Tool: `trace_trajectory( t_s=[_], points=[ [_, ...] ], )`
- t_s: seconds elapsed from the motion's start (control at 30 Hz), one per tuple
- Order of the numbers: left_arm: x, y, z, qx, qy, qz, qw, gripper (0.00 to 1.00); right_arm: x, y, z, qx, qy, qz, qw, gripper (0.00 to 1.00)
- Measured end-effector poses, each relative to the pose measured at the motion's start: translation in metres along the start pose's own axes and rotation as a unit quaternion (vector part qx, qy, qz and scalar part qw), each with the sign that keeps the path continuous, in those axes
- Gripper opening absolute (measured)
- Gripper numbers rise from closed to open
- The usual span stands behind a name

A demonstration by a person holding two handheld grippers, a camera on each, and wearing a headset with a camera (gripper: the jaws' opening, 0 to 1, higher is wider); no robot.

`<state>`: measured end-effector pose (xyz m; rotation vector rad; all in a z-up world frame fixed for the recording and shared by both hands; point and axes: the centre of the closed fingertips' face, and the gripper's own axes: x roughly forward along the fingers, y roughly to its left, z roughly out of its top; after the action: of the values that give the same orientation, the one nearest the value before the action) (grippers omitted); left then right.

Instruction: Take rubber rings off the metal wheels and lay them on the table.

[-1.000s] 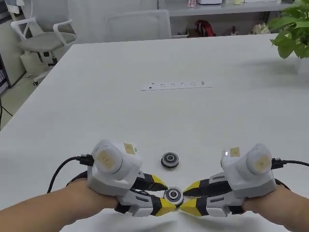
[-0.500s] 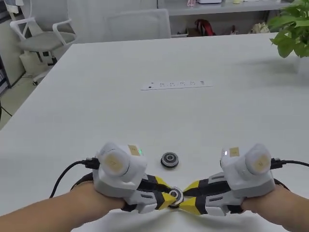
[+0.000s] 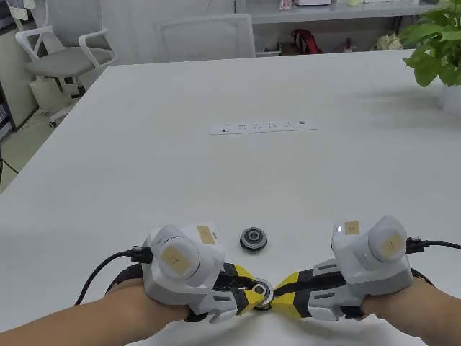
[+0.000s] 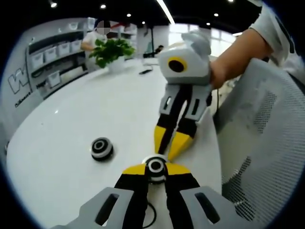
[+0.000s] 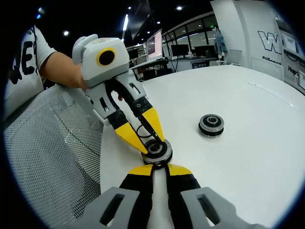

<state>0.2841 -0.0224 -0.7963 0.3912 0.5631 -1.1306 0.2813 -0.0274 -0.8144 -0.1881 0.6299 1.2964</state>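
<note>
A small metal wheel (image 3: 261, 291) with a black rubber ring sits near the table's front edge, between the tips of both grippers. My left gripper (image 3: 252, 294) comes in from the left, its yellow-tipped jaws shut on the wheel (image 4: 156, 166). My right gripper (image 3: 272, 297) comes in from the right with its jaws shut, and its tips pinch the ring at the wheel's (image 5: 158, 150) near rim. In the left gripper view the right gripper (image 4: 167, 145) reaches down to the wheel. A second ringed wheel (image 3: 253, 238) lies flat a little farther in.
A white power strip (image 3: 263, 127) lies at mid-table. A potted plant (image 3: 436, 43) stands at the far right corner. Office chairs (image 3: 61, 58) stand beyond the far left edge. A mesh chair back (image 5: 52, 143) is close behind the front edge.
The left gripper's jaws, spread around the wheel a second ago, have shut on it. Both grippers have drawn together at the wheel. The second wheel has not moved.
</note>
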Motion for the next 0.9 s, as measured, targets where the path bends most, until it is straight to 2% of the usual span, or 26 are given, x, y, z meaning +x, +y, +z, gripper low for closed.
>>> trace_trajectory(
  t_s=[0.07, 0.3, 0.37, 0.6, 0.73, 0.8, 0.9],
  points=[
    [0.0, 0.0, 0.0, 0.0, -0.001, 0.003, 1.0, 0.13, -0.002, -0.003, 0.0, 0.011, -0.001, -0.005, 0.9999, 0.01],
    [0.0, 0.0, -0.001, 0.01, 0.002, 0.009, 0.9999, 0.13, -0.002, -0.006, 0.0, 0.054, -0.01, -0.004, 0.9985, 0.0],
    [0.0, 0.0, 0.0, 0.01, 0.001, 0.01, 0.9999, 0.13, -0.002, -0.005, 0.002, 0.082, -0.023, 0.0, 0.9964, 0.0],
    [0.0, 0.0, -0.001, 0.008, 0.001, 0.011, 0.9999, 0.13, -0.008, -0.006, 0.005, 0.132, -0.049, 0.005, 0.99, 0.0],
    [0.0, 0.0, 0.0, 0.01, 0.003, 0.014, 0.9998, 0.13, -0.009, -0.007, 0.006, 0.147, -0.055, 0.005, 0.9875, 0.0],
    [0.001, 0.0, 0.0, 0.009, 0.004, 0.016, 0.9998, 0.13, -0.012, -0.01, 0.013, 0.172, -0.08, 0.006, 0.9819, 0.0],
    [0.001, 0.0, 0.0, 0.01, 0.006, 0.018, 0.9998, 0.12, -0.011, -0.008, 0.011, 0.166, -0.074, 0.006, 0.9833, 0.0]
  ],
)
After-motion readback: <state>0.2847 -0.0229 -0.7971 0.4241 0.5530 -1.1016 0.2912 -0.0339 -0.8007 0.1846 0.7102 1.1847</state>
